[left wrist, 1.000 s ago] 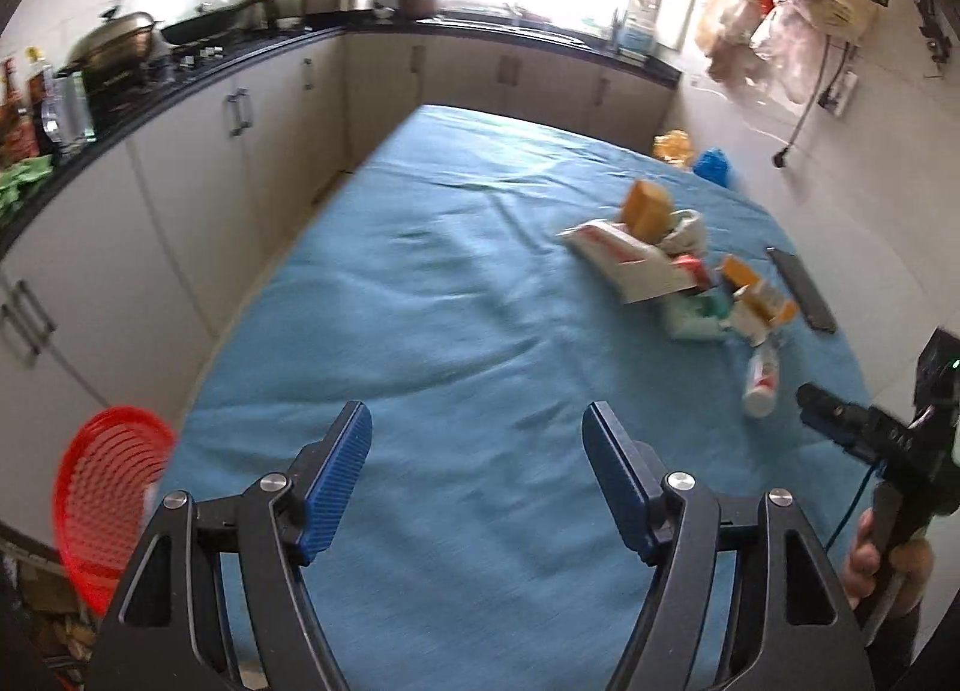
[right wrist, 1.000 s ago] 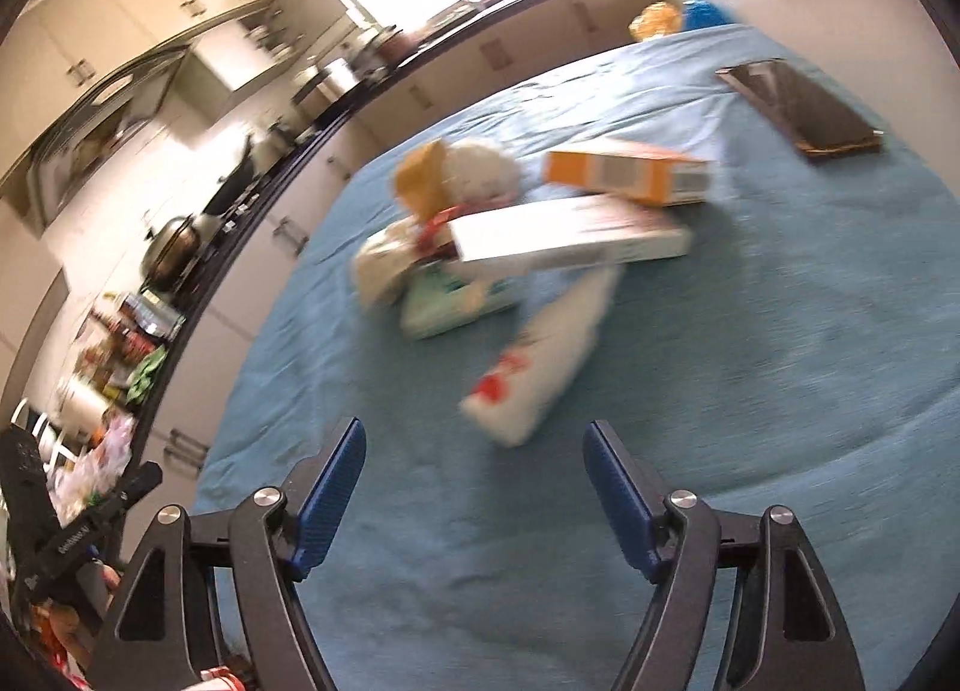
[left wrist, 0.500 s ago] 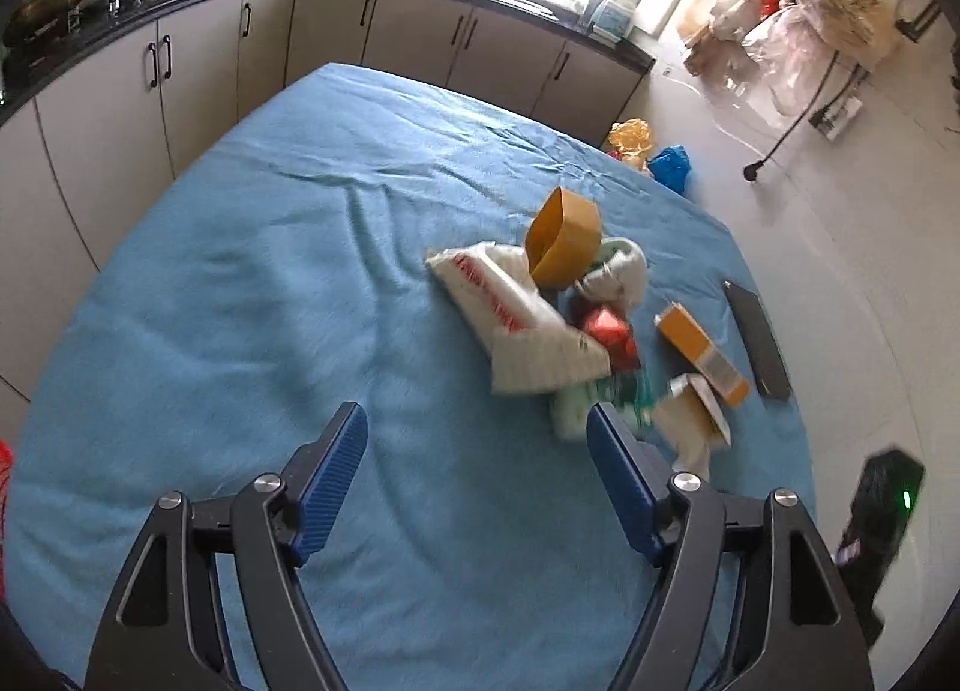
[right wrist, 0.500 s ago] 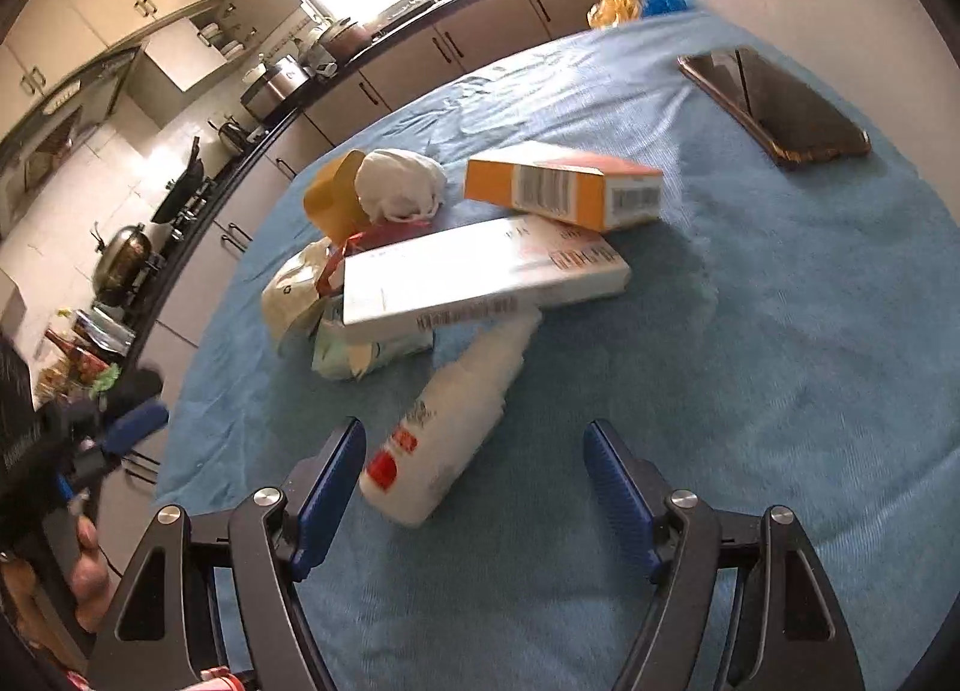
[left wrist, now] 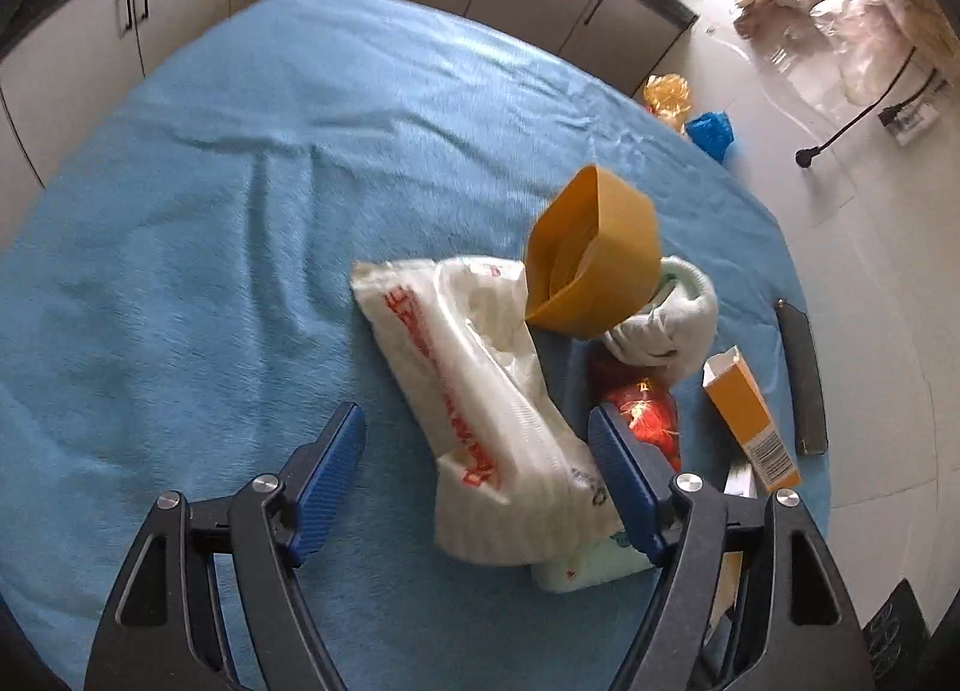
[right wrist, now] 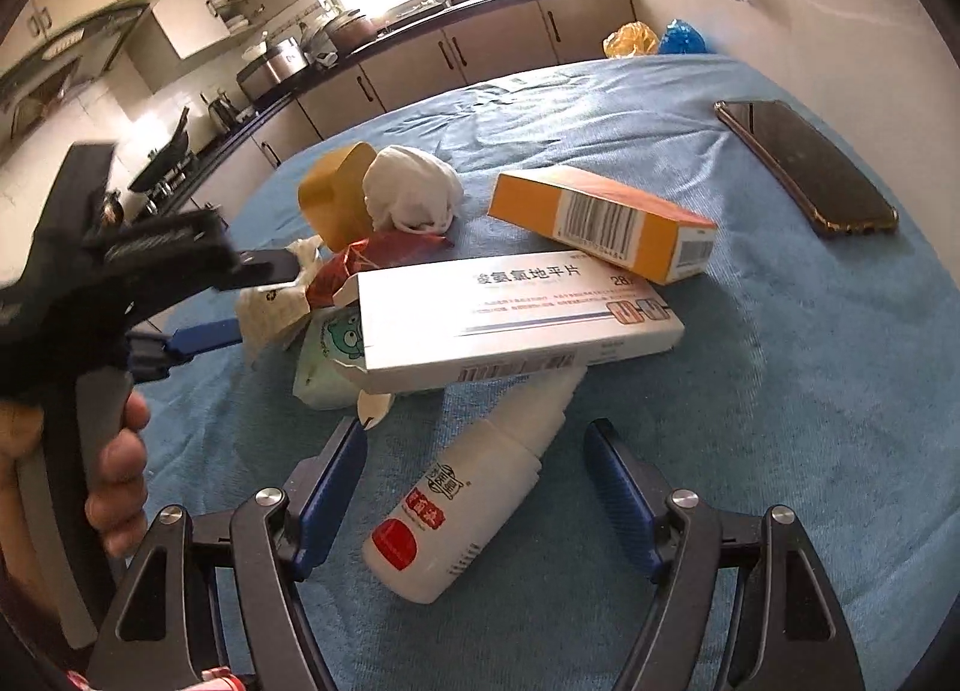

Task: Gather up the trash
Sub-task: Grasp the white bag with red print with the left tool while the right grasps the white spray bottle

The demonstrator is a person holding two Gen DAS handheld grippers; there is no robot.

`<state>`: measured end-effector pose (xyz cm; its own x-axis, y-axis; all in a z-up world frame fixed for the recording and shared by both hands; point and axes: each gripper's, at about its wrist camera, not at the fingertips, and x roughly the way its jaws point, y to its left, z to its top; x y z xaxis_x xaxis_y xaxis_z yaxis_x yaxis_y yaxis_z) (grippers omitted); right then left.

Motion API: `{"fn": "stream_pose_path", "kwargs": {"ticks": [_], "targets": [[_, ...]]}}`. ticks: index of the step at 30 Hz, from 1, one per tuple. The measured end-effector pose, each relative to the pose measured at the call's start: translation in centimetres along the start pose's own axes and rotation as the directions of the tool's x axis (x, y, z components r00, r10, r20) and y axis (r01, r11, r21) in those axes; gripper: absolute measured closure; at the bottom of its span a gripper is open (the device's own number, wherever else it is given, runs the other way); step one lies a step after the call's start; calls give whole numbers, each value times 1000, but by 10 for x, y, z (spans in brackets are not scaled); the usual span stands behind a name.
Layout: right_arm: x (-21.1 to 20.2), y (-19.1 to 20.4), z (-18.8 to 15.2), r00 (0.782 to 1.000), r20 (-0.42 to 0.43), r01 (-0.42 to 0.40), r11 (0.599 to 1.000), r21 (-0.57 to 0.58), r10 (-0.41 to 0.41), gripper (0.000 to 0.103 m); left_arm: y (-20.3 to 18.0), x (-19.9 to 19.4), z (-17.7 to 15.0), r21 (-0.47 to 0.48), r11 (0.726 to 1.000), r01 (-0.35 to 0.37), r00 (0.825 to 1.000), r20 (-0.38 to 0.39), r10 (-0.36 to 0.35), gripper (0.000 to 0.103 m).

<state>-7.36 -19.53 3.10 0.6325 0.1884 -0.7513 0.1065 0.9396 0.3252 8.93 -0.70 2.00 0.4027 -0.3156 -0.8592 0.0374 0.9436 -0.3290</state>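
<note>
A pile of trash lies on the blue tablecloth. In it are a white plastic bag with red print, an orange paper cup, a crumpled white tissue, a red wrapper, an orange box, a long white medicine box and a green wipes pack. My left gripper is open and straddles the bag without pressing it. My right gripper is open around a white bottle lying on the cloth.
A dark phone lies on the cloth to the right of the pile. In the right wrist view a hand holds the left gripper at the pile's left side. Cabinets ring the table. A yellow bag and a blue bag sit beyond the far edge.
My left gripper has swung across the table to the pile and dropped, so the white bag now lies between its fingers. The right gripper crept forward until its fingers flank the bottle.
</note>
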Motion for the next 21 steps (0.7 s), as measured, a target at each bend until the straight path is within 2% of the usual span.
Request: {"fn": "stream_pose_path", "kwargs": {"ticks": [4, 5, 6, 7, 10, 13, 21], "targets": [[1, 6, 0, 999, -2, 32, 999, -29, -33, 24, -6, 4, -2, 19, 999, -26, 1000, 7, 26, 28], [2, 7, 0, 999, -1, 42, 999, -35, -42, 25, -7, 4, -3, 28, 999, -34, 999, 8, 33, 31], [2, 8, 0, 999, -1, 54, 998, -41, -54, 27, -9, 4, -5, 42, 998, -39, 999, 10, 39, 55], [2, 10, 0, 997, 2, 72, 996, -51, -72, 31, -10, 4, -7, 62, 997, -53, 999, 3, 53, 66], [1, 12, -2, 993, 6, 114, 990, -84, -114, 49, -7, -3, -14, 77, 997, -31, 1000, 3, 31, 67], [-2, 8, -2, 996, -9, 92, 993, -74, -93, 63, 2, -19, -24, 77, 997, -27, 1000, 9, 26, 67], [-18, -11, -15, 999, -39, -9, 1000, 13, 9, 69, 23, -85, -68, 125, 992, -20, 996, 84, 10, 67]]}}
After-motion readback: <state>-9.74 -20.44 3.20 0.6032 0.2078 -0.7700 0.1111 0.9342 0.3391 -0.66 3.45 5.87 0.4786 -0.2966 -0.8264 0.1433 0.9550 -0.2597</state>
